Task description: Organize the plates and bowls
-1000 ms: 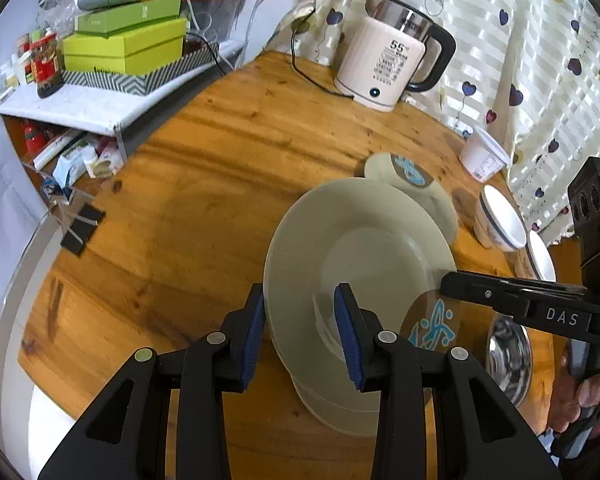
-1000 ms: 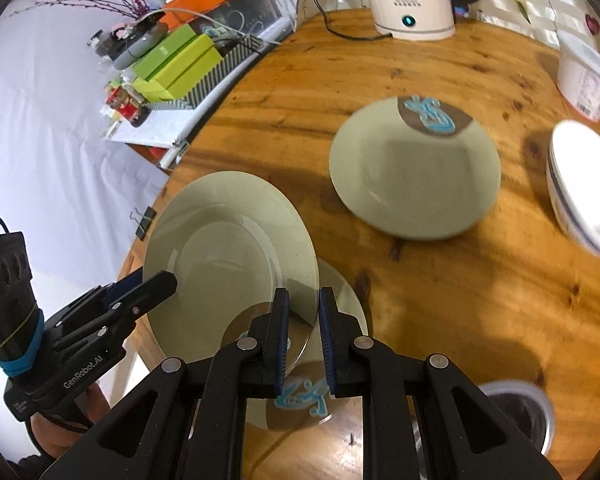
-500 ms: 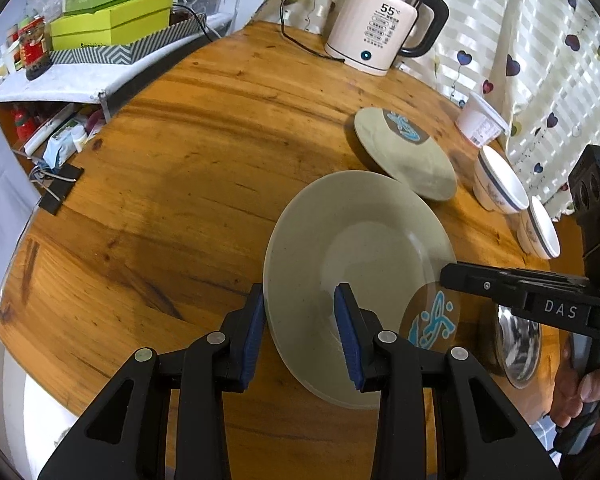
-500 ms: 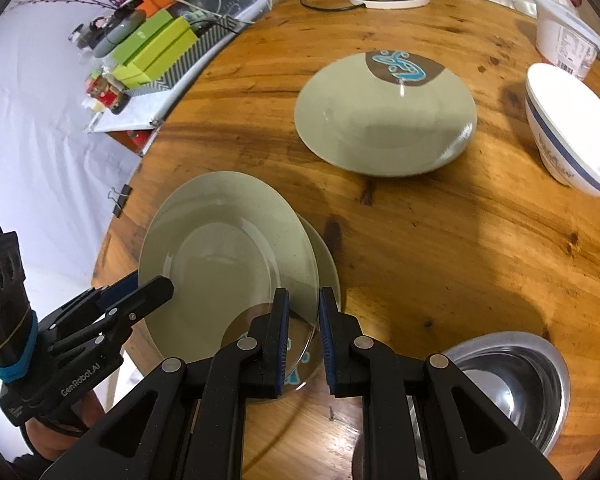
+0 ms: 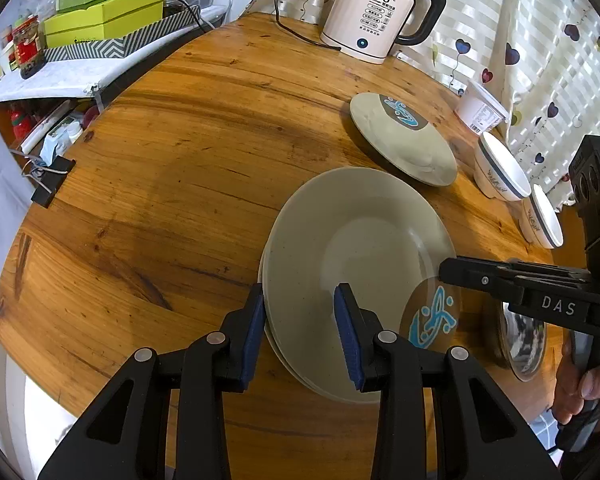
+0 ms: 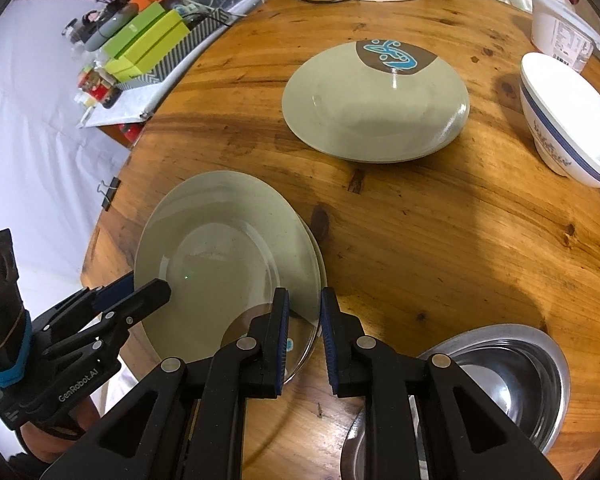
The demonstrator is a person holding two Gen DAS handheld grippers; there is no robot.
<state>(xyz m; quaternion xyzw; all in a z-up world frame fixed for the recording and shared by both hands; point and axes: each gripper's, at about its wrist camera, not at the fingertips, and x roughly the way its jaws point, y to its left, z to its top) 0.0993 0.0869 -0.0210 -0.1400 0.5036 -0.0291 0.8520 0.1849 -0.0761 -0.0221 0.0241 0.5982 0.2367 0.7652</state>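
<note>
Glazed grey-green, the top plate point(image 5: 356, 248) rests on a second plate point(image 6: 314, 256) near the front edge of the tabletop point(image 5: 172, 168), slightly offset so the lower rim shows on one side. Your left gripper point(image 5: 300, 332) straddles the near rim with its fingers spread wider than the rim and not pressing. Your right gripper point(image 6: 303, 336) has its fingers narrowly set about the opposite rim at the painted patch; whether the pads bite I cannot tell. Risk: withdraw either one sideways and a pad may drag the top plate off its seat toward the edge. The far plate point(image 6: 376, 100) and white bowl point(image 6: 568, 120) remain unstacked.
</note>
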